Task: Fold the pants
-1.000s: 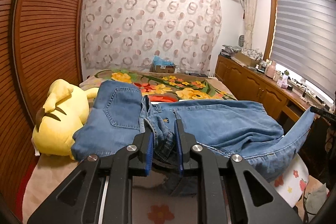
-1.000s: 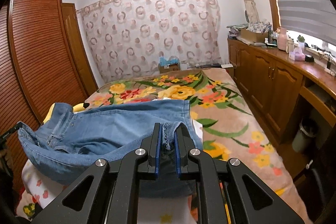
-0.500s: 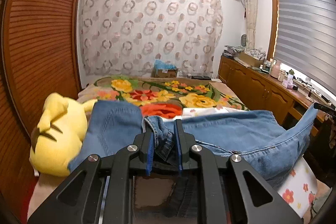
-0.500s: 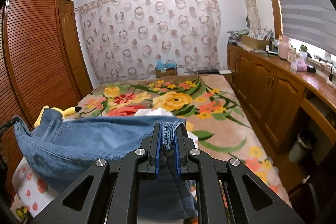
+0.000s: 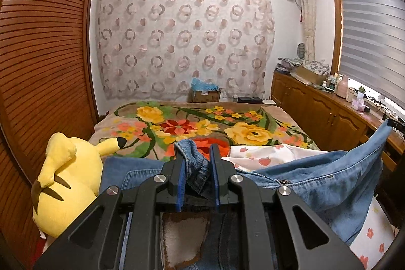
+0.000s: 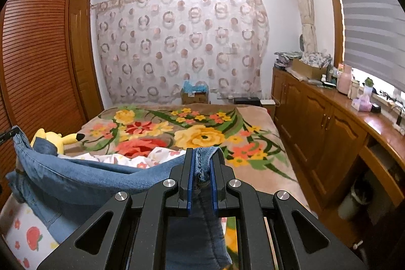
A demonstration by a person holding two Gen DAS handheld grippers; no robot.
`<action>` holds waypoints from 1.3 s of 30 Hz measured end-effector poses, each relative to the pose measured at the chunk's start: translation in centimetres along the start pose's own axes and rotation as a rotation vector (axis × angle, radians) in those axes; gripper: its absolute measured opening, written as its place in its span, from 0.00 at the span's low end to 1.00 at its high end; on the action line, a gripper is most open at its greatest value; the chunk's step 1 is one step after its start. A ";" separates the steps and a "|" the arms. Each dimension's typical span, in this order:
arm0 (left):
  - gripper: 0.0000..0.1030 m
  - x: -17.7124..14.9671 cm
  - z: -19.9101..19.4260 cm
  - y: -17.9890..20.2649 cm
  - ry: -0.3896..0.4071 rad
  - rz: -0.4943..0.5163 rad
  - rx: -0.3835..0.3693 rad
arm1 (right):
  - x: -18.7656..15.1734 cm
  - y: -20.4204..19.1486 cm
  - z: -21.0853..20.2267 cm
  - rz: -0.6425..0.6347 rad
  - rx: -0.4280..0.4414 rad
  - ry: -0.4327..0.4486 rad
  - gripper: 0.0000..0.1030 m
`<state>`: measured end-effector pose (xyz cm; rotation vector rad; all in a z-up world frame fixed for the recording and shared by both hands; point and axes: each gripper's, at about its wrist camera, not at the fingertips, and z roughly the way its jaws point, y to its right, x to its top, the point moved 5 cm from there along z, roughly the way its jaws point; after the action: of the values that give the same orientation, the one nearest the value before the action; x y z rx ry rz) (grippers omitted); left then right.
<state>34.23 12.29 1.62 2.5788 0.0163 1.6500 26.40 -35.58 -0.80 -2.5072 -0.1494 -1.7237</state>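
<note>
While bunched denim fills each hand-held gripper, blue jeans (image 5: 329, 184) sag between — creased.

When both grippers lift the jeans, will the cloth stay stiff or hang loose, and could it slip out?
The jeans probably hang loose: between the grips the denim sags in a curve. They look fairly heavy, being thick and seamed. Slipping seems unlikely, since the left gripper and right gripper each pinch a bunched edge.
</note>
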 end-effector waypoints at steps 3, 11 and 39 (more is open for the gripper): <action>0.18 -0.2 1.3 0.0 -0.021 0.001 0.005 | 0.4 -0.1 1.7 -0.003 -0.009 -0.009 0.10; 0.18 -2.3 4.4 -0.7 -0.099 -0.003 0.019 | 0.3 -0.9 7.1 -0.018 -0.038 -0.097 0.10; 0.82 -4.9 2.1 -0.1 -0.162 0.043 -0.008 | 3.5 -2.9 10.3 -0.031 -0.148 -0.241 0.29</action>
<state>34.12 12.00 -3.73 2.7164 -0.0563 1.4457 36.81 -31.26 -1.16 -2.8298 -0.0805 -1.4880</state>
